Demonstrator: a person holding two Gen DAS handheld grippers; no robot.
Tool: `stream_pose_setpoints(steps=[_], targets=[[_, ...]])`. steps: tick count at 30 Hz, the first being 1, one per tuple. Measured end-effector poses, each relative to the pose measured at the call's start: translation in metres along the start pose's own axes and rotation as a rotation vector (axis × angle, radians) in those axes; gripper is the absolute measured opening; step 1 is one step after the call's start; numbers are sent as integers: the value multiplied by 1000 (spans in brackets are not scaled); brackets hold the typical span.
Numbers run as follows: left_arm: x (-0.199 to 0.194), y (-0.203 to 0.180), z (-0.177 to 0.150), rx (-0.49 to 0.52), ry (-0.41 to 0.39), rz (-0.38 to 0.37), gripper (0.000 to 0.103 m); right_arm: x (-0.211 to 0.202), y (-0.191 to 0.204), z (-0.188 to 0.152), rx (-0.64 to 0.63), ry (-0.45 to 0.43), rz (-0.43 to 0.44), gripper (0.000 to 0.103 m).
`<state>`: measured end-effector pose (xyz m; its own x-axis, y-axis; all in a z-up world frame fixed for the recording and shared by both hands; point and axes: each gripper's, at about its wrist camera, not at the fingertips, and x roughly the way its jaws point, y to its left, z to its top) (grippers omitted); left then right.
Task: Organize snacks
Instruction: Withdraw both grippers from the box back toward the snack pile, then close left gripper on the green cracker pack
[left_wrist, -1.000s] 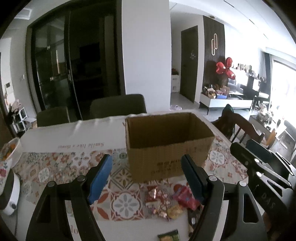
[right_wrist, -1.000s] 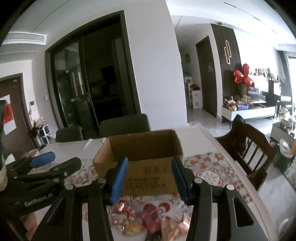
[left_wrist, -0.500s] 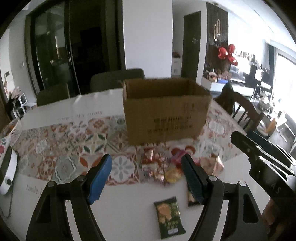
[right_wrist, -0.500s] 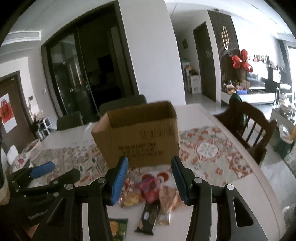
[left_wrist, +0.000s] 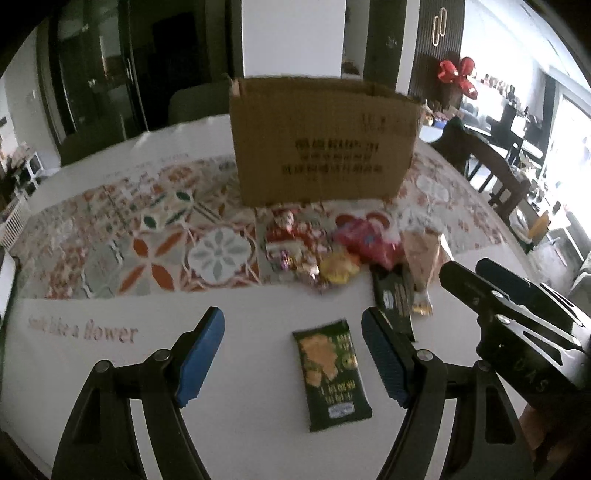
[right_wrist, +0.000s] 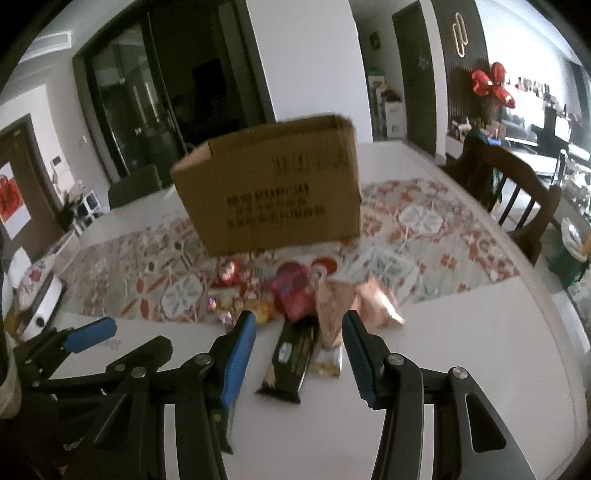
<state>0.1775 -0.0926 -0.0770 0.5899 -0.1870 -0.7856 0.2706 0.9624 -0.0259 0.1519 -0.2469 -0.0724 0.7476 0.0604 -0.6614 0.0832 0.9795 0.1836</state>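
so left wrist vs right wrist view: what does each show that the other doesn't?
Left wrist only: the green snack packet lying flat between the open left gripper fingers, and the tablecloth's lettering.

Right wrist only: the light pink packet to the right of the pile.

Both: the cardboard box, the snack pile, the black bar packet and the open right gripper.

Matte black, skeletal frames with triangular cutouts and round silver screws on both the left gripper (left_wrist: 293, 350) and the right gripper (right_wrist: 299, 354), ribbed blue pads (left_wrist: 201, 360) inside each finger, faint lettering along the frames.
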Motion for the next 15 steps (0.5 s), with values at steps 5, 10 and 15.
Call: stream_pose_setpoints(steps=[5,10,15], targets=[[17,-4,-13,-6,64,-14,76,10,-3,-14,8,56,-8,50],[33,-7,-22,-11,110,-25,76,19,-5,-24,10,92,-14,50],[45,-11,-26,-8,134,-30,76,27,-7,-31,18,125,-21,50]])
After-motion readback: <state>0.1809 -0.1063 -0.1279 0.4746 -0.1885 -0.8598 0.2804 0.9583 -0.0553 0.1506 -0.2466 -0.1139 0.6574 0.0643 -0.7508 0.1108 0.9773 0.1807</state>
